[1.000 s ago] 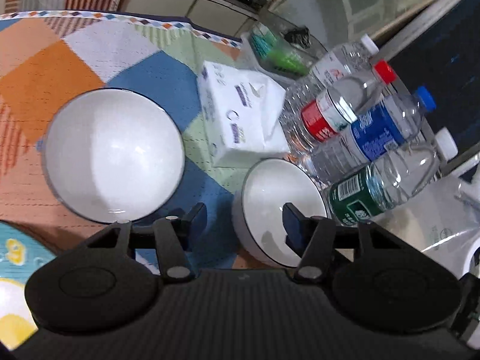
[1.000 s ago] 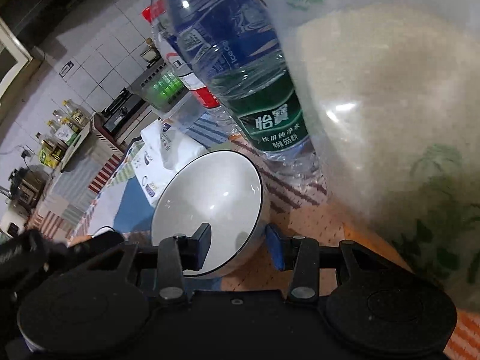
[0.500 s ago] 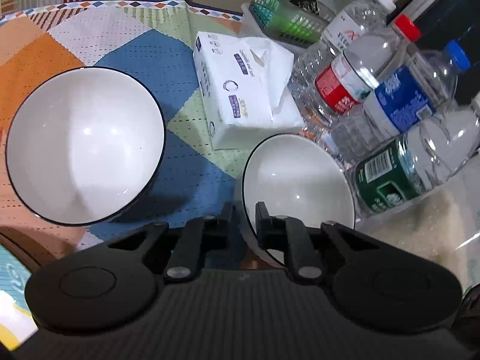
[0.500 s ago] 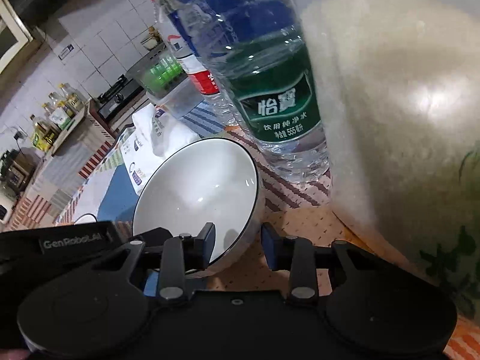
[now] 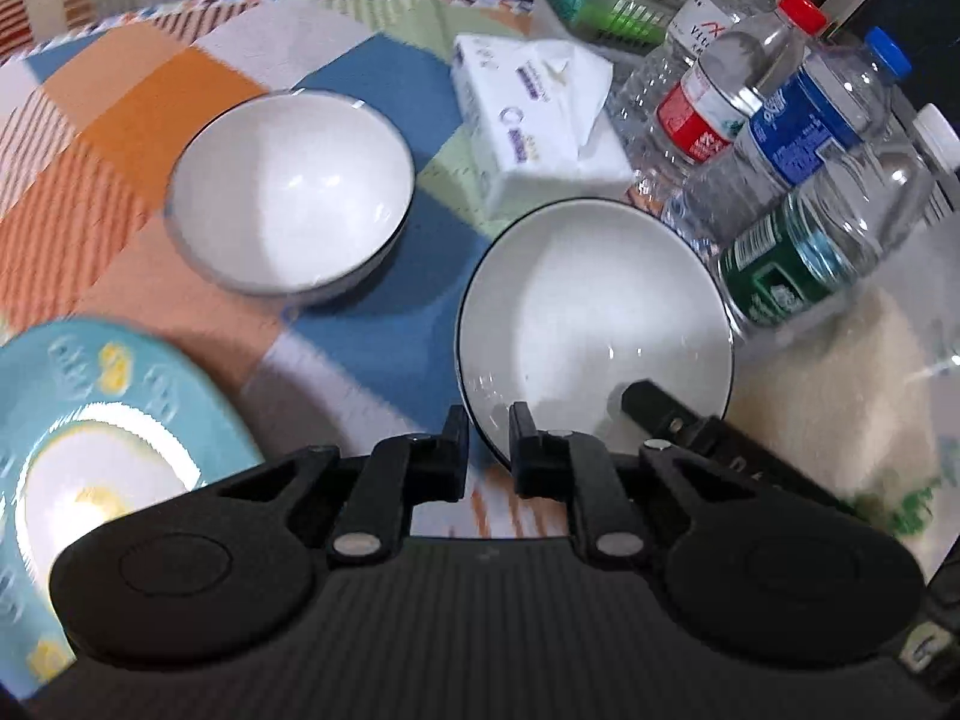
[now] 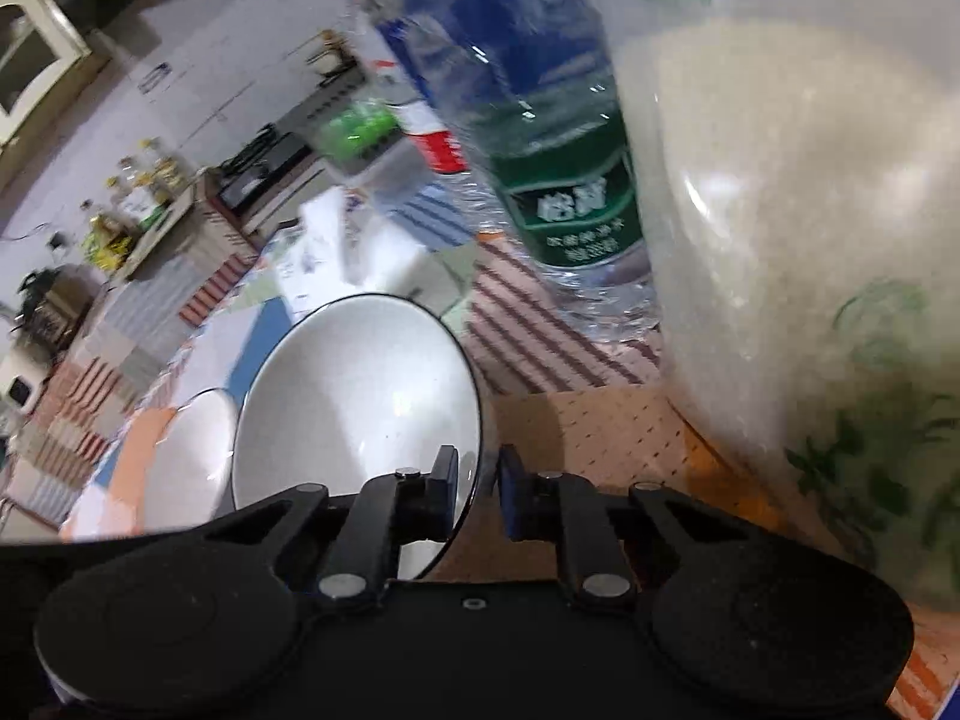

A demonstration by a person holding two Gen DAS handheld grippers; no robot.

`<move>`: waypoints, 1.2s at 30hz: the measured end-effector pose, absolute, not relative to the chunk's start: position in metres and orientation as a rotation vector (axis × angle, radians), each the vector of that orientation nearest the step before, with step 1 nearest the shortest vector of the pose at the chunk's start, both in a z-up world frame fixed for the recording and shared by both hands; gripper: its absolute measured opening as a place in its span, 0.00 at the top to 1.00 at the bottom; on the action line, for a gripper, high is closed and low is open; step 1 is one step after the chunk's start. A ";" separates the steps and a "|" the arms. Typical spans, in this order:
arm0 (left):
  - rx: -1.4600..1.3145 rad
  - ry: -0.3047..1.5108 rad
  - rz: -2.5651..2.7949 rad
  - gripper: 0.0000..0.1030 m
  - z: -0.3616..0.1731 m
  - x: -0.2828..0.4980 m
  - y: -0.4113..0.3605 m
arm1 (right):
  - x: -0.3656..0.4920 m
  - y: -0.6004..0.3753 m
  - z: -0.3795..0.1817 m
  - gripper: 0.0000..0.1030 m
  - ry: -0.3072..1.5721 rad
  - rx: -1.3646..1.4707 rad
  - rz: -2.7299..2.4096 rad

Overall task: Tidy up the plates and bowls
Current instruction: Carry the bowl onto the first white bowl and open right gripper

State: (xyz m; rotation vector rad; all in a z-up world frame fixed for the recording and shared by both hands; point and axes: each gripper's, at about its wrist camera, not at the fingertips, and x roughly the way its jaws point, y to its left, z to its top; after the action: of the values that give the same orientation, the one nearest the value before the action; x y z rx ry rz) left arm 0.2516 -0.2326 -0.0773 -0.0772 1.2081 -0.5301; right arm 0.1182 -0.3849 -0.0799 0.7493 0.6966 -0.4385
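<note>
A white bowl with a dark rim (image 5: 594,312) is lifted and tilted; it also shows in the right wrist view (image 6: 354,396). My left gripper (image 5: 487,450) is shut on its near rim. My right gripper (image 6: 477,489) is shut on the rim at the other side, and its finger (image 5: 654,405) shows in the left wrist view. A second white bowl (image 5: 288,195) sits on the patchwork cloth to the left, also in the right wrist view (image 6: 180,456). A light blue plate with a white centre (image 5: 90,438) lies at the near left.
A white tissue pack (image 5: 534,120) lies behind the bowls. Several water bottles (image 5: 798,180) stand at the right, with a green-label one (image 6: 564,198) close by. A clear bag of rice (image 6: 792,240) stands at the right. A green basket (image 5: 606,6) stands at the back.
Both grippers closed on the bowl's rim, the left first and then the right. The bowl has come up off the cloth and tilted. The blue plate has come into the left view.
</note>
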 end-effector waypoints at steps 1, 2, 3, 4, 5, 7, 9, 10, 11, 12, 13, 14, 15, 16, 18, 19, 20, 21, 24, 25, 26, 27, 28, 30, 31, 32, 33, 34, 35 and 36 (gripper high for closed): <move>-0.089 1.216 -0.527 0.88 -0.072 0.248 -0.227 | 0.115 -0.384 -0.076 0.84 0.702 0.755 -0.419; -0.095 1.210 -0.529 0.88 -0.066 0.242 -0.223 | 0.112 -0.382 -0.073 0.84 0.708 0.760 -0.405; -0.097 1.199 -0.532 0.88 -0.060 0.237 -0.218 | 0.108 -0.381 -0.069 0.84 0.713 0.765 -0.391; -0.099 1.191 -0.534 0.88 -0.054 0.231 -0.214 | 0.104 -0.380 -0.065 0.84 0.716 0.765 -0.377; -0.108 1.186 -0.533 0.88 -0.047 0.225 -0.209 | 0.100 -0.378 -0.061 0.84 0.717 0.767 -0.362; -0.131 1.183 -0.534 0.88 -0.036 0.213 -0.198 | 0.092 -0.376 -0.054 0.85 0.724 0.773 -0.335; -0.154 1.180 -0.536 0.88 -0.026 0.202 -0.189 | 0.083 -0.372 -0.047 0.86 0.727 0.777 -0.309; -0.159 1.174 -0.537 0.88 -0.021 0.196 -0.185 | 0.078 -0.370 -0.044 0.86 0.729 0.778 -0.295; -0.163 1.161 -0.536 0.88 -0.016 0.189 -0.180 | 0.074 -0.367 -0.041 0.86 0.730 0.778 -0.284; -0.166 1.154 -0.535 0.88 -0.013 0.184 -0.176 | 0.070 -0.365 -0.038 0.86 0.729 0.778 -0.271; -0.167 1.150 -0.534 0.88 -0.009 0.178 -0.173 | 0.067 -0.362 -0.034 0.86 0.726 0.772 -0.257; -0.173 1.151 -0.530 0.88 -0.007 0.173 -0.169 | 0.064 -0.359 -0.031 0.87 0.725 0.760 -0.248; -0.178 1.153 -0.524 0.88 -0.005 0.167 -0.165 | 0.060 -0.355 -0.028 0.87 0.725 0.747 -0.241; -0.180 1.153 -0.522 0.88 -0.002 0.162 -0.162 | 0.056 -0.352 -0.025 0.87 0.724 0.738 -0.233; -0.192 1.156 -0.515 0.88 0.002 0.152 -0.153 | 0.048 -0.343 -0.021 0.87 0.726 0.712 -0.221; -0.194 1.152 -0.516 0.88 0.005 0.147 -0.149 | 0.041 -0.338 -0.020 0.87 0.728 0.700 -0.214; -0.200 1.145 -0.514 0.88 0.008 0.143 -0.145 | 0.038 -0.335 -0.020 0.87 0.734 0.691 -0.208; -0.196 1.134 -0.514 0.88 0.012 0.139 -0.142 | 0.033 -0.331 -0.021 0.87 0.740 0.689 -0.198; -0.196 1.128 -0.497 0.88 0.016 0.127 -0.135 | 0.023 -0.327 -0.025 0.87 0.748 0.728 -0.164; -0.198 1.129 -0.495 0.88 0.017 0.123 -0.132 | 0.020 -0.325 -0.025 0.86 0.751 0.729 -0.158; -0.202 1.131 -0.493 0.88 0.016 0.119 -0.130 | 0.018 -0.323 -0.024 0.86 0.751 0.723 -0.155; -0.206 1.136 -0.492 0.88 0.016 0.115 -0.127 | 0.014 -0.321 -0.023 0.86 0.753 0.717 -0.154; -0.218 1.145 -0.486 0.88 0.014 0.112 -0.124 | 0.011 -0.318 -0.022 0.87 0.757 0.706 -0.151; -0.241 1.166 -0.470 0.89 0.009 0.104 -0.115 | 0.004 -0.312 -0.022 0.87 0.770 0.695 -0.145; -0.241 1.176 -0.465 0.89 0.007 0.102 -0.112 | 0.001 -0.309 -0.023 0.87 0.780 0.693 -0.141; -0.232 1.180 -0.468 0.89 0.005 0.100 -0.110 | -0.003 -0.306 -0.024 0.87 0.788 0.689 -0.136; -0.224 1.182 -0.469 0.90 0.003 0.100 -0.109 | -0.006 -0.301 -0.025 0.86 0.797 0.677 -0.135; -0.222 1.186 -0.466 0.90 0.001 0.098 -0.106 | -0.008 -0.298 -0.026 0.86 0.807 0.666 -0.132; -0.217 1.188 -0.465 0.90 -0.001 0.096 -0.103 | -0.009 -0.296 -0.028 0.86 0.818 0.662 -0.125; -0.212 1.190 -0.463 0.90 -0.003 0.094 -0.101 | -0.010 -0.295 -0.031 0.86 0.828 0.672 -0.116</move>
State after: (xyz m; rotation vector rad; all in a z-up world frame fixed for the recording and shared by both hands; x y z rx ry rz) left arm 0.0937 -0.1008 -0.0033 -0.2124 1.1904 -0.4632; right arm -0.0103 -0.2945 -0.0310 0.6720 0.8277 -0.1160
